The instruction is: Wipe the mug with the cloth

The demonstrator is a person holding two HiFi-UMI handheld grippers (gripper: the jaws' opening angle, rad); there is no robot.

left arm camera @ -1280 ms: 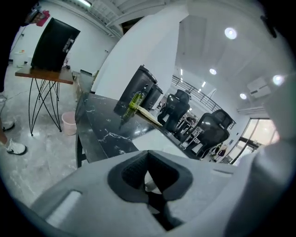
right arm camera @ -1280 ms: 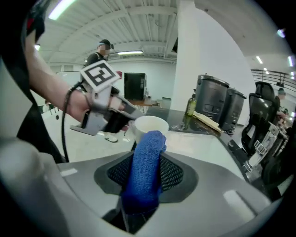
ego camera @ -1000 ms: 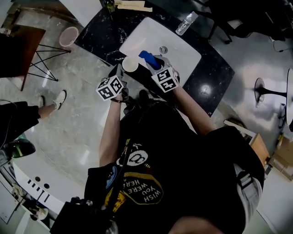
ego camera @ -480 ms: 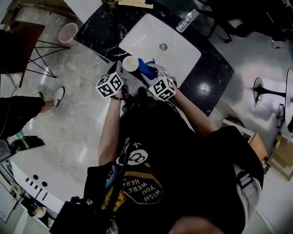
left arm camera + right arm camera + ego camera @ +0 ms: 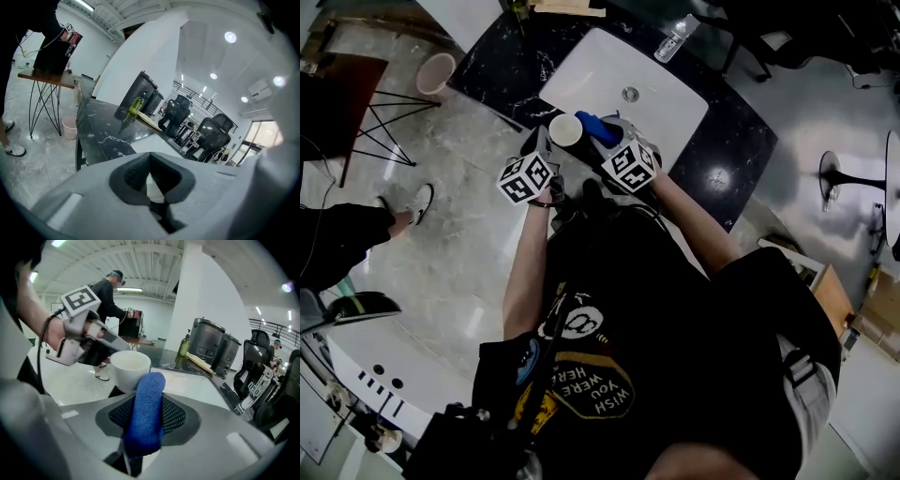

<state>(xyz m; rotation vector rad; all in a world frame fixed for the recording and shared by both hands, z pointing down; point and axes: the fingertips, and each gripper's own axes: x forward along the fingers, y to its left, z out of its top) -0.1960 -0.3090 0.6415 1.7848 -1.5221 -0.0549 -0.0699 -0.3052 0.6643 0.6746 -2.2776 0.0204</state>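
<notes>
Hovering over the white basin [image 5: 666,103] in the upper middle of the head view, the left gripper [image 5: 553,148] clamps the side of a white mug [image 5: 566,130], seemingly empty, while the right gripper [image 5: 611,139] pinches a rolled blue cloth [image 5: 598,125] just beside its rim. The mug looks stiff, slick and breakable, needing a firm hold at side or handle; the cloth, soft and light.

Person wore black short-sleeved T-shirt [image 5: 675,309]; front bore yellow-and-white print [image 5: 581,375] reading "WISH YOU WERE HERE". Thin black cable [image 5: 43,341] ran past wrist. Left gripper [image 5: 150,174], right gripper [image 5: 146,416] had pale grey shells, black ribbed pads; each carried white marker cube [image 5: 527,178] with black squares
</notes>
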